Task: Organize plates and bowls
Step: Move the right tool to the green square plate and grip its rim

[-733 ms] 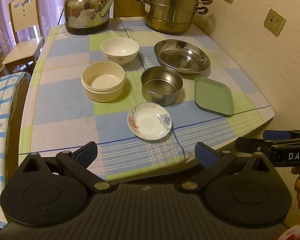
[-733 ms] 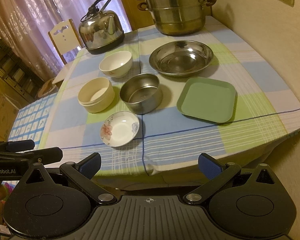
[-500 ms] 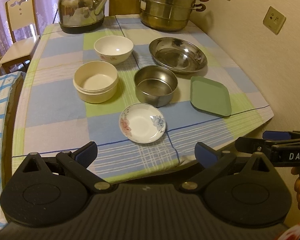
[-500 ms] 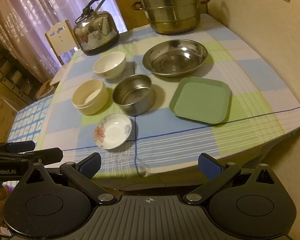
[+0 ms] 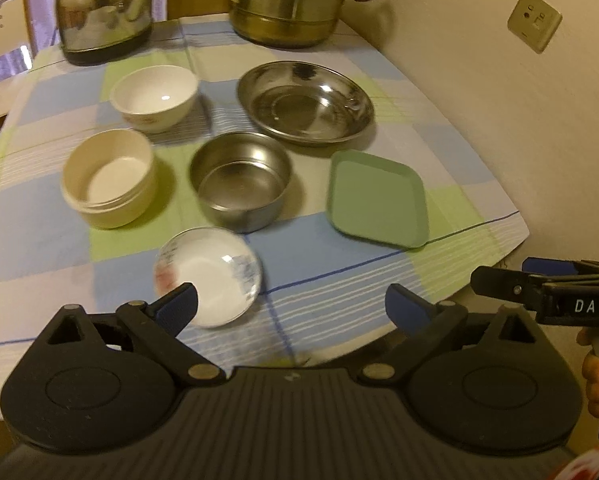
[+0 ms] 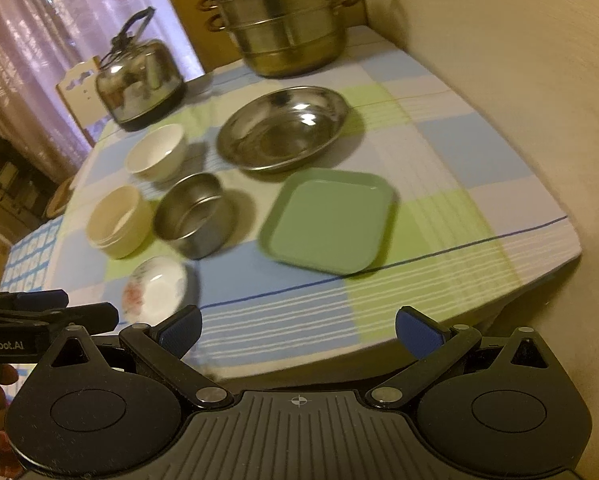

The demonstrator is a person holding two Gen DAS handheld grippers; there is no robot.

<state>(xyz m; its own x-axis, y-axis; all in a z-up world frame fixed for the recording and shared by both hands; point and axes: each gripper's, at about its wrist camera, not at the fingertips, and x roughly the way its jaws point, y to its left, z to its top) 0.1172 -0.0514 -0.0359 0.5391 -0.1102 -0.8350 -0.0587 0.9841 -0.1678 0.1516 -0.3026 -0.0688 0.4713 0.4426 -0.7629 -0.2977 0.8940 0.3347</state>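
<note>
Six dishes sit on the checked tablecloth. A small floral plate (image 5: 209,276) (image 6: 155,288) lies nearest the front edge. Behind it stand a steel bowl (image 5: 241,180) (image 6: 191,214) and a cream bowl (image 5: 109,182) (image 6: 117,220). Further back are a white bowl (image 5: 155,96) (image 6: 157,152) and a wide steel dish (image 5: 305,102) (image 6: 283,128). A green square plate (image 5: 377,198) (image 6: 329,220) lies on the right. My left gripper (image 5: 291,308) hangs open over the front edge, just short of the floral plate. My right gripper (image 6: 297,330) is open too, in front of the green plate.
At the back stand a steel kettle (image 5: 103,12) (image 6: 141,80) and a stacked steamer pot (image 5: 291,0) (image 6: 287,28). A wall (image 5: 499,100) runs close along the table's right side. A wooden chair (image 5: 1,20) sits at the far left.
Both grippers have moved forward toward the table, so the dishes look larger. The views are blurred by motion. Both stay open and hold nothing.
</note>
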